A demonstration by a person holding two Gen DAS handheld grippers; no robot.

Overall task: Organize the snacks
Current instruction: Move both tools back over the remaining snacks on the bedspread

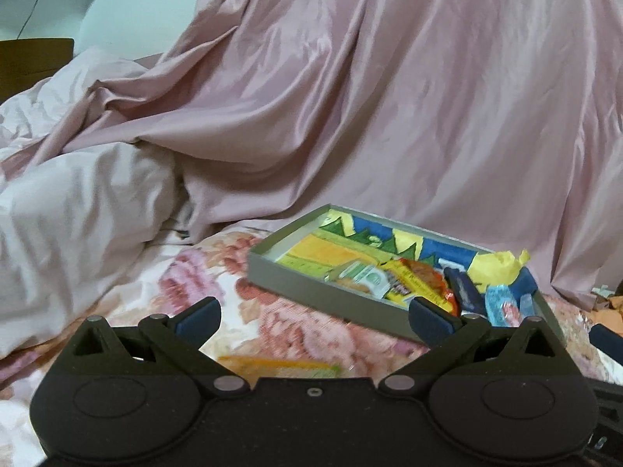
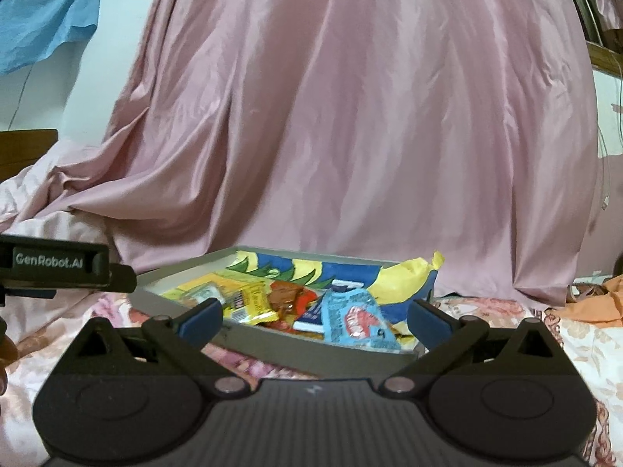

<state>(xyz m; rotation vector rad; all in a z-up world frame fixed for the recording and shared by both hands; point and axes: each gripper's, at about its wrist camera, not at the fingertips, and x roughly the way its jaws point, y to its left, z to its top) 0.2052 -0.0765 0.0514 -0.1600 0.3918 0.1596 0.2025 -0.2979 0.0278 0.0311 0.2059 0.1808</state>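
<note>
On the floral bedspread (image 1: 272, 319), ringed by open cloth up to the pink drape (image 1: 389, 97): grey tray (image 2: 311, 354) with snack packets (image 2: 350, 319). Left gripper (image 1: 313, 317) spread wide, empty, left of the tray. Right gripper (image 2: 315, 317) equally wide, empty, just short of the near wall. Packet lettering blurred; a yellowish strip (image 1: 280, 364) half hidden.
</note>
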